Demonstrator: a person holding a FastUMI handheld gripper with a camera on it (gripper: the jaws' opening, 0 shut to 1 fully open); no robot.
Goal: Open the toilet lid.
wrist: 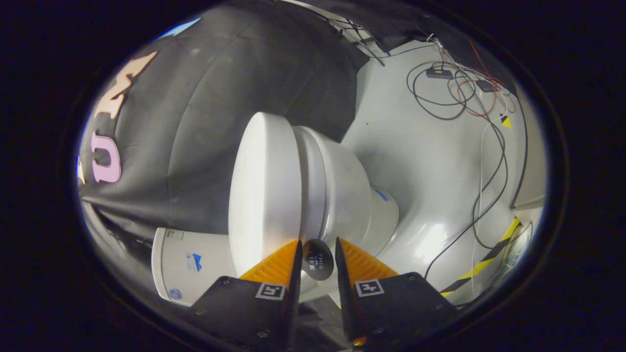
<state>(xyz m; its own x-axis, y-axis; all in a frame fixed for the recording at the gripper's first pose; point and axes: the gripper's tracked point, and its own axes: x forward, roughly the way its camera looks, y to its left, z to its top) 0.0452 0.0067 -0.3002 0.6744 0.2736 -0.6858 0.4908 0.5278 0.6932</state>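
The gripper (317, 249) is partly open, its fingers set a narrow gap apart with a dark round tab (318, 259) between the tips; whether they press it is unclear. Just ahead, the toilet (342, 190) appears rolled sideways in this view, the closed lid (264, 190) facing left, its long axis running near to far. Cables (455, 98) lie on the floor (430, 161) to the right.

Spreading beyond the gripper (318, 249) fingers, which are standing apart on either side of a small dark round tab (318, 260): glossy pale grey floor (430, 161). Standing on it, a white ceramic toilet (342, 190) with its lid down. Trailing loose across it, thin black cables (499, 171) in loops, a red wire (481, 113), a white wire (481, 166) and two small black boxes (438, 73). Running along it, a yellow-and-black striped tape (484, 261).
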